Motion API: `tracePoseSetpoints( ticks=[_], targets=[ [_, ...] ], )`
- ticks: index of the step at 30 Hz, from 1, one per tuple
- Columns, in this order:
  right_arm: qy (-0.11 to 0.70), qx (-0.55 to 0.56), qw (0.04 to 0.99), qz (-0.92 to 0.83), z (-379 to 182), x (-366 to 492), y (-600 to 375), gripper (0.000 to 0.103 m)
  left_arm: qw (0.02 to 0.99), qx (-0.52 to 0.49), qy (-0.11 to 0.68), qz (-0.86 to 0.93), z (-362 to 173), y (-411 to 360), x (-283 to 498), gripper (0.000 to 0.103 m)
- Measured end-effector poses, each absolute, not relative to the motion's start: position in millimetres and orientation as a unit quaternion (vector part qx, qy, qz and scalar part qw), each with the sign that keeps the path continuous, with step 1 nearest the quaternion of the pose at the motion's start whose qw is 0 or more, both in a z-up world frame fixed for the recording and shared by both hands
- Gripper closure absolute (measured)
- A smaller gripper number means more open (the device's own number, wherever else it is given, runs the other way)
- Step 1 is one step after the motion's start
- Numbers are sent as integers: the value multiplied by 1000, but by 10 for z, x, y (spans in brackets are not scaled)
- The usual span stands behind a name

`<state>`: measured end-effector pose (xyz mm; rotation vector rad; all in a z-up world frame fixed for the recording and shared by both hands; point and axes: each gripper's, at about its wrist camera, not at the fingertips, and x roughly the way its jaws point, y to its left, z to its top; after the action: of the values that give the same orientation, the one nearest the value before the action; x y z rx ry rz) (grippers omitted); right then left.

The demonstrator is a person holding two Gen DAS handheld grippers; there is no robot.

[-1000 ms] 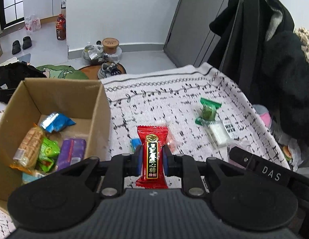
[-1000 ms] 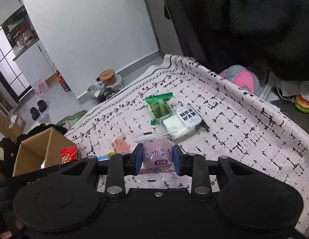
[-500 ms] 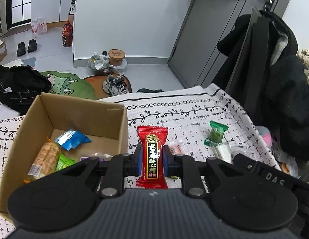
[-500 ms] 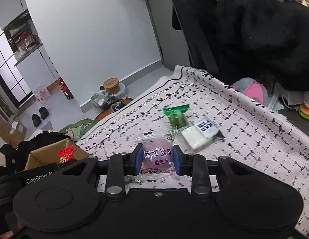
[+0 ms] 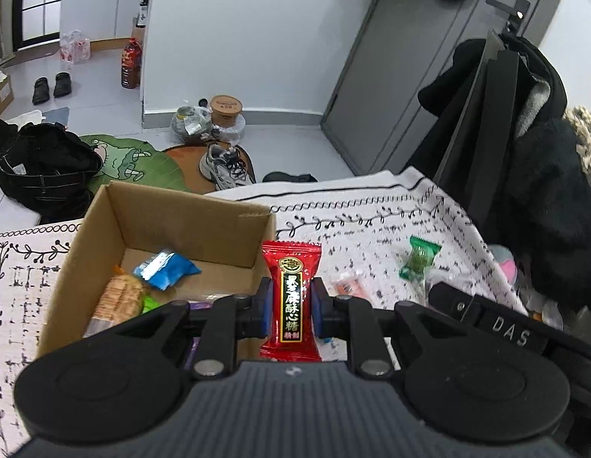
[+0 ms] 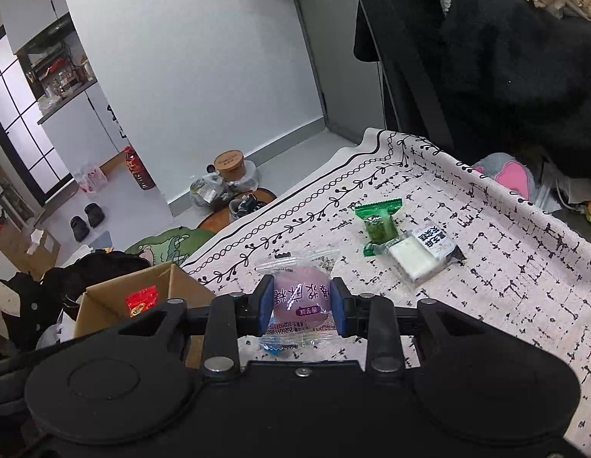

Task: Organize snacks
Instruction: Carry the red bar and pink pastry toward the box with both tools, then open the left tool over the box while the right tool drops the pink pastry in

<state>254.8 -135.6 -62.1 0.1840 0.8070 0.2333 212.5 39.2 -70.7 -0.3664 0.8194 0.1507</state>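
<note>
At the left of the left wrist view an open brown cardboard box [image 5: 104,225] holds a blue packet [image 5: 165,269] and an orange-wrapped biscuit bar [image 5: 118,299], and the left gripper [image 5: 290,301] is clenched on an upright red foil candy bar [image 5: 291,297] just at the box's right wall, seemingly poised to drop it in. In the right wrist view the right gripper [image 6: 301,299] pinches a round purple cake in clear wrap [image 6: 301,297] above the patterned white cloth [image 6: 505,286]. At centre right a green candy [image 6: 379,225] touches a white-and-black packet [image 6: 425,253], left to collect; nothing blocks the box.
</note>
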Motion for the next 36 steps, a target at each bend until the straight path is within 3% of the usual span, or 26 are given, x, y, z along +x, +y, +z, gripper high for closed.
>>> tracePoseSetpoints(
  ticks=[24,36],
  targets=[
    [383,63,910,143,-619,2255,-638,72,887,-228,391,95,-837,1234,1690,84],
    [394,70,901,166,-700,2337,-382,72,885,-248,381,100,-957,1379,1646,69]
  ],
)
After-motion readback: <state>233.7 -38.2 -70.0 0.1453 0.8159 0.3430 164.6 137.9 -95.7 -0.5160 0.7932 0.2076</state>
